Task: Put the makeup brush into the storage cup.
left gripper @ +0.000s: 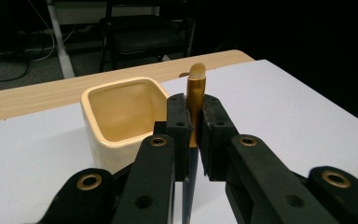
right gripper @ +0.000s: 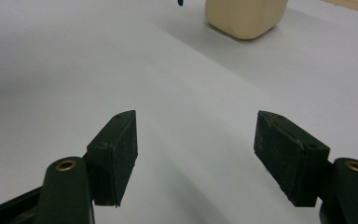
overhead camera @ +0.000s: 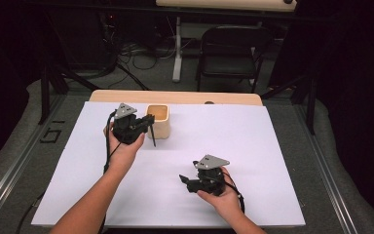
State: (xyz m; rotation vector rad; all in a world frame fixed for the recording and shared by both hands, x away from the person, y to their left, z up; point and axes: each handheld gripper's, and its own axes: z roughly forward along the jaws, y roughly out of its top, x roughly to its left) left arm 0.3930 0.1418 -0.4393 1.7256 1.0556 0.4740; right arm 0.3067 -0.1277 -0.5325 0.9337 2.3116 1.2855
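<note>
While left gripper (left gripper: 194, 135) clenched brush (left gripper: 196, 100) upright, bristle tip up, dark handle hanging below jaws, brush hovered just beside cream square cup (left gripper: 121, 119) near far edge of white table (overhead camera: 224, 141). Right gripper (right gripper: 196, 158) stood released, jaws wide apart, nothing between, low over bare table, well apart from cup.

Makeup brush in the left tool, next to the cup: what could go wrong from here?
1. The left tool pinches the makeup brush on its smooth gold ferrule, so the brush may slip or swivel in the grip.
2. The long dark handle hangs well below the pads beside the cream square cup; it could knock the cup's wall or rim and shove it.
3. The right tool is open and far off, so nothing steadies the cup.
</note>
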